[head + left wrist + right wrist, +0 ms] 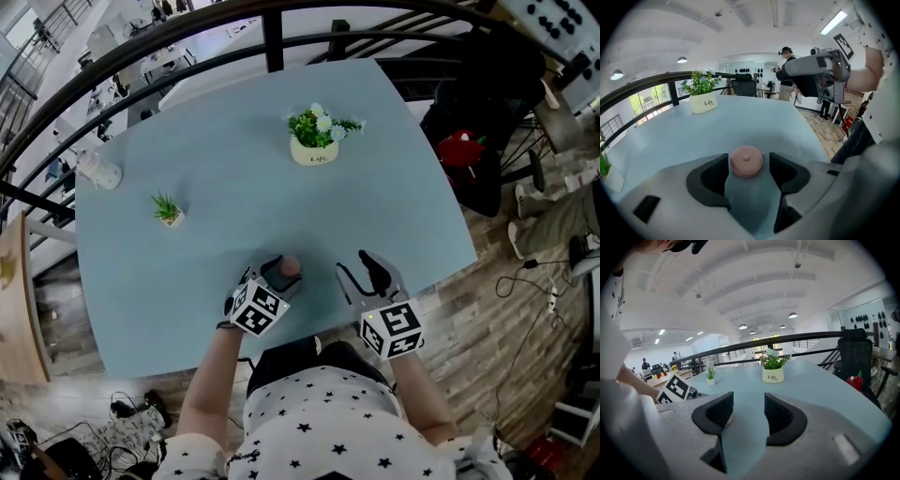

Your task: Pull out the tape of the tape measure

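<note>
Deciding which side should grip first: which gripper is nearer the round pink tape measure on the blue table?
Left. The left gripper has the round pink tape measure between its open jaws, pads not pressing. The right gripper hangs apart on its right side, open and empty.

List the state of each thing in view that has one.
left tongs: open, straddling the tape measure, not clamped on it
right tongs: open, empty
tape measure: flat on the table, tape not pulled out
large potted plant: upright
small potted plant: upright
</note>
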`<state>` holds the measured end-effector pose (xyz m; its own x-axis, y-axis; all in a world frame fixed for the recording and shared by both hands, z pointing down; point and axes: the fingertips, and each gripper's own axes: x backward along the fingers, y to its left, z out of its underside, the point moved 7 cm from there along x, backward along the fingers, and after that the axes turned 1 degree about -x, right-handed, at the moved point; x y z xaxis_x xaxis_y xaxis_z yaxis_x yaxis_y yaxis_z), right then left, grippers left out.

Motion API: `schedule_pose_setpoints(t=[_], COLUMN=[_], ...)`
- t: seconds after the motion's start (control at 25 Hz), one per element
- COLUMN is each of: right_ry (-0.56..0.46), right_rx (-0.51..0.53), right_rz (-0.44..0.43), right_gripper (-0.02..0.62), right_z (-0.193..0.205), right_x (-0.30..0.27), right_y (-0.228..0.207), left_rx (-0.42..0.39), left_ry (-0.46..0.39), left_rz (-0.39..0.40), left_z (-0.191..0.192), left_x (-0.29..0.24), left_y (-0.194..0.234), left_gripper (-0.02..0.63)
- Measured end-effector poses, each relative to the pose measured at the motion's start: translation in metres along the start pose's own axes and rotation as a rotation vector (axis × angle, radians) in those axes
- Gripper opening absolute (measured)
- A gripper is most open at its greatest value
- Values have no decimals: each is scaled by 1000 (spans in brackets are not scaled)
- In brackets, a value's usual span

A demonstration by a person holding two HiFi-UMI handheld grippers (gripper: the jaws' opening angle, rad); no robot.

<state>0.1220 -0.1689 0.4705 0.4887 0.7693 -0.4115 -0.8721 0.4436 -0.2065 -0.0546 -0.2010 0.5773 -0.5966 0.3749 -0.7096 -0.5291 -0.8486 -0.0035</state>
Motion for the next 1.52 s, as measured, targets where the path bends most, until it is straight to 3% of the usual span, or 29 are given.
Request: schedule_pose_setpoints(t=[0.56, 1.08, 1.52], right_ry=[3, -10, 0], right_rx=[-11, -15, 27], right_rz=[-1, -8, -56], right_gripper=[192, 192, 192], right_z=[1, 2, 6], right_x=[-4, -1, 5], right_y=[-5, -5, 5], left_rx=[9, 5, 50], left_ry=[34, 33, -70], left_rz=[26, 17, -20], left_z=[0, 0, -17], left_x=[-4, -5, 23], left_y=[4, 4, -4], left_gripper=[252, 210, 209])
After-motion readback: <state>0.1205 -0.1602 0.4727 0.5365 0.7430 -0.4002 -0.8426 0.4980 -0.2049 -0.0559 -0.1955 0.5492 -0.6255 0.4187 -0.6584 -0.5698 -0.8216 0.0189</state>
